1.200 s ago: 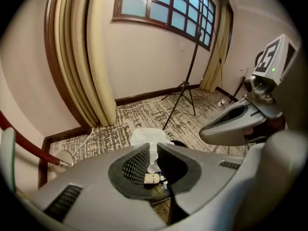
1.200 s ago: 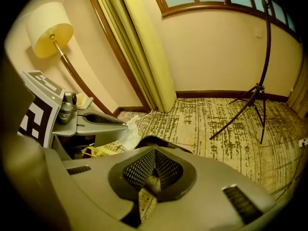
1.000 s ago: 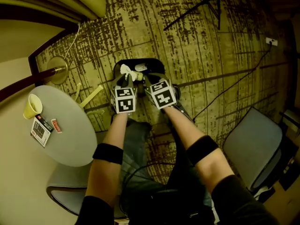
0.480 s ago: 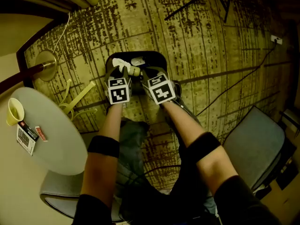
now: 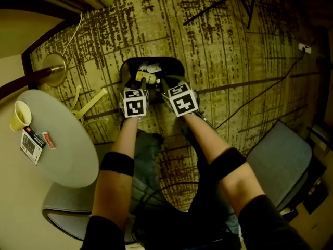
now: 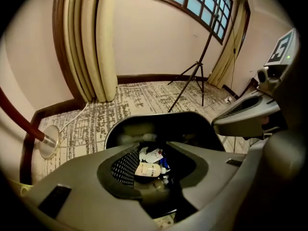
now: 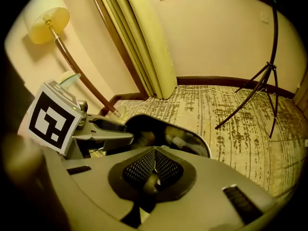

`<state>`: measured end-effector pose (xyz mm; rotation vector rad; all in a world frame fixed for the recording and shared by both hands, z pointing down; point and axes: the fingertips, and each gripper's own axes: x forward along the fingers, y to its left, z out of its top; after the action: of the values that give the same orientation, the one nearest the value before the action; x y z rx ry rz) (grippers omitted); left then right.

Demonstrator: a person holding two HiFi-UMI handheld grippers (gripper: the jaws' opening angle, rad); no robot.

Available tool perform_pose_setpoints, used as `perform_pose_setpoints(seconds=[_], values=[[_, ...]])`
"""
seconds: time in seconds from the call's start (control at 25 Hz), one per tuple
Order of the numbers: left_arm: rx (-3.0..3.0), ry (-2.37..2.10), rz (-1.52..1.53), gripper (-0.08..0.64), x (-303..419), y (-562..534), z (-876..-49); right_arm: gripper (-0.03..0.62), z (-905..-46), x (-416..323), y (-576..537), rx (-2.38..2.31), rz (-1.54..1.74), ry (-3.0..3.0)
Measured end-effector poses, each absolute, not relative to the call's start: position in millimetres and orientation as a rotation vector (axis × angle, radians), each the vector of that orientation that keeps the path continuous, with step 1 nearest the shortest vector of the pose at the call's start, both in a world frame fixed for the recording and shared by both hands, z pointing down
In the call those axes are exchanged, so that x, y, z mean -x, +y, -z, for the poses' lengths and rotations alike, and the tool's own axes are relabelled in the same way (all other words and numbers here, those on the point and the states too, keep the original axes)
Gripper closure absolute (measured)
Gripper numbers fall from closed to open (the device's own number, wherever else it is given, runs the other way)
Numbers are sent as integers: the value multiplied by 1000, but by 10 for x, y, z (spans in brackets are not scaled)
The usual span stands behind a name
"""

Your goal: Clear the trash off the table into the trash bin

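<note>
**Black bin on patterned carpet, both grippers above it**

The trash bin [image 5: 176,64] stood on olive patterned carpet [image 5: 234,46], with a pale bottle [image 6: 148,169] and crumpled paper [image 6: 153,156] inside. Above it, the fingers of the left gripper [image 6: 158,166] had just been opening. They stood apart and gripped nothing. Those of the right gripper [image 7: 155,167] were pressed together, empty. The round grey table [image 5: 67,155] carried a yellow cup [image 5: 22,115], a card [image 5: 32,142] and a red packet [image 5: 48,139]. Curtains [image 6: 91,42] and a tripod [image 6: 197,66] edged the room.

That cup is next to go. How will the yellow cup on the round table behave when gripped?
The yellow cup looks like thin paper: probably light and easily crushed. Its tapered wall may slip from a hard pinch. A nudge would likely tip or roll it; any contents aren't visible.
</note>
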<state>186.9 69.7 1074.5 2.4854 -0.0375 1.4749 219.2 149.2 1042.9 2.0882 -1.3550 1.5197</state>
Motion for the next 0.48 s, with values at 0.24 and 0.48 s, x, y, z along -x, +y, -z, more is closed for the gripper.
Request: perform_pose_setpoints(seconds=[0.24,0.48], values=[[-2550,-104,-1400,494,-1768,732,-9695,591,-9662,-2181,1585,-2054,-1476,-1366],[-2592,-163,-1280,560,-1643,748,-8210,591,-8383,-2181,1486,-2075,-1399,-1400]])
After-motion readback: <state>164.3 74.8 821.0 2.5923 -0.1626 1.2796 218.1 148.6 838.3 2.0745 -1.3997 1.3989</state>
